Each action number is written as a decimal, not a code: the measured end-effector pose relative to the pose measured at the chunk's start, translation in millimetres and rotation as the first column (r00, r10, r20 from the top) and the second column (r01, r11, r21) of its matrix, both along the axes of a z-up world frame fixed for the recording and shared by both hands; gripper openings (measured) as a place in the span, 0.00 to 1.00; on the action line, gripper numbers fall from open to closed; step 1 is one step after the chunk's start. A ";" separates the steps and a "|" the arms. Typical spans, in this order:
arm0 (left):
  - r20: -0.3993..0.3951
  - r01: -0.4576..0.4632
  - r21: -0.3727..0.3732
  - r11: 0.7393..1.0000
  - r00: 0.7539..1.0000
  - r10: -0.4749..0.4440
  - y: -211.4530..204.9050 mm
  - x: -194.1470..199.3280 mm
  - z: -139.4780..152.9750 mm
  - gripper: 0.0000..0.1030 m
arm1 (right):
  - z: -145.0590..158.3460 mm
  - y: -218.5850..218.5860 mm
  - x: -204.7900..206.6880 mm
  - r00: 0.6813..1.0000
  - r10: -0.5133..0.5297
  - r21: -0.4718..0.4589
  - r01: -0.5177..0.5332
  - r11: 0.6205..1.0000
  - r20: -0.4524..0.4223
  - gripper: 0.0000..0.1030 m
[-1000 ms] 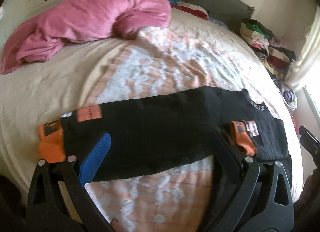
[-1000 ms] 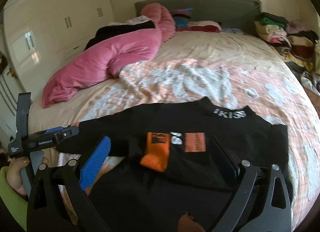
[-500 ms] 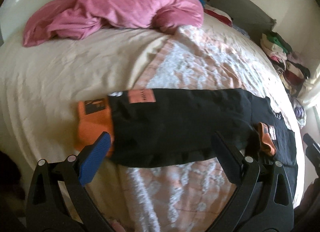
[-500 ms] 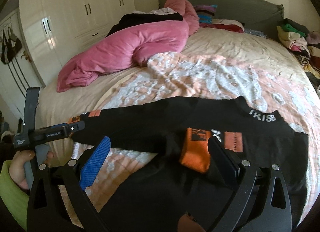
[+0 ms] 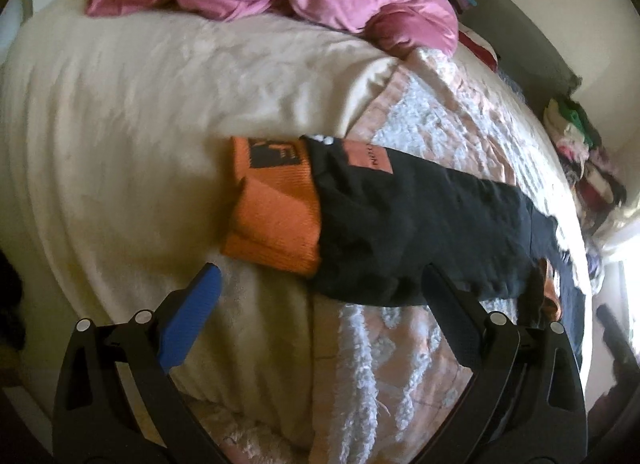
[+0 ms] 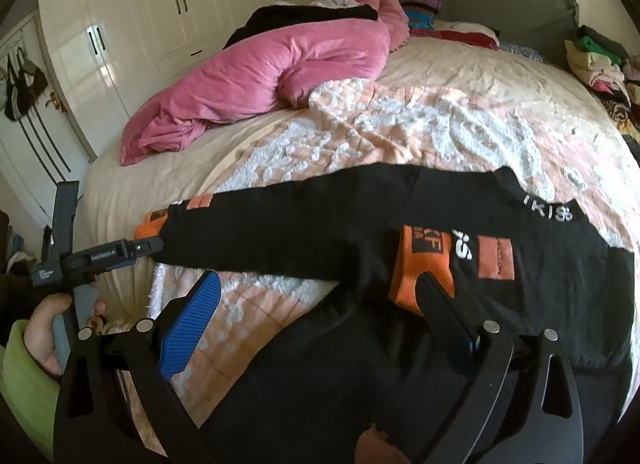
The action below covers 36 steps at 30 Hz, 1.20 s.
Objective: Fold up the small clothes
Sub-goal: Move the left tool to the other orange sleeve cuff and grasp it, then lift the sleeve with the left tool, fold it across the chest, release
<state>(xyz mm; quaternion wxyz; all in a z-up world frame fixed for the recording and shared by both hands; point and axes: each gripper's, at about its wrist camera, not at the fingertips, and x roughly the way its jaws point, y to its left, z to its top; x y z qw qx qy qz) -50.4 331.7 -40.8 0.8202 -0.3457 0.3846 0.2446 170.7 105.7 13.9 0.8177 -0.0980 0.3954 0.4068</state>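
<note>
- A black sweatshirt (image 6: 520, 276) lies flat on the bed (image 6: 460, 76), over a peach-and-white patterned blanket (image 6: 400, 124).
- One sleeve (image 6: 288, 236) stretches out to the left, ending in an orange cuff (image 5: 276, 220) that rests on the cream bedcover. The other orange cuff (image 6: 424, 264) is folded across the chest.
- White letters on the collar read "KISS" as far as can be made out. The orange patch (image 6: 495, 258) on the chest carries small print too fine to read.
- The left hand-held gripper (image 5: 320, 284) hovers just short of the outstretched cuff, fingers spread wide with nothing between them.
- The right hand-held gripper (image 6: 320, 288) sits over the near hem, also wide apart and holding nothing.
- Only the right wrist view shows the person's hand (image 6: 44, 328) in a green sleeve, white wardrobes (image 6: 160, 24) and a grey headboard.
- A pink duvet (image 6: 260, 76) is bunched at the far left; a clothes pile (image 6: 600, 60) sits far right.
</note>
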 end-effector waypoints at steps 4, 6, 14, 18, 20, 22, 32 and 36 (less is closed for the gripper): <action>0.028 -0.037 -0.003 0.999 0.999 0.037 5.1 -1.0 -2.6 0.82 | -3.9 -5.2 0.6 1.000 -0.014 -0.005 0.014 1.000 -0.009 0.94; 0.033 -0.057 0.003 0.998 0.998 0.057 8.6 -0.3 -3.4 0.68 | -5.2 -9.5 2.1 1.000 -0.024 -0.004 0.024 1.000 -0.013 0.94; 0.082 -0.119 0.018 0.993 0.990 0.117 25.4 0.5 1.9 0.08 | -9.4 -26.1 9.6 0.997 -0.070 0.005 0.070 0.998 -0.040 0.94; 0.134 -0.089 0.051 0.995 0.988 0.081 18.3 2.1 22.3 0.06 | -8.7 -33.6 10.8 0.995 -0.084 0.015 0.084 0.996 -0.047 0.94; 0.157 -0.078 0.055 0.995 0.985 0.068 14.6 2.5 31.3 0.06 | -8.2 -37.9 12.2 0.994 -0.092 0.024 0.094 0.995 -0.053 0.94; 0.182 -0.061 0.065 0.996 0.982 0.048 9.5 4.7 43.6 0.06 | -6.1 -41.9 12.8 0.994 -0.100 0.034 0.102 0.994 -0.053 0.94; 0.300 0.037 0.122 0.992 0.951 -0.072 -30.5 37.0 104.6 0.06 | 4.1 -67.9 17.5 0.988 -0.146 0.095 0.151 0.984 -0.059 0.94; 0.328 0.089 0.147 0.985 0.935 -0.133 -52.8 54.6 124.6 0.06 | 9.1 -82.7 19.3 0.983 -0.177 0.108 0.181 0.978 -0.047 0.94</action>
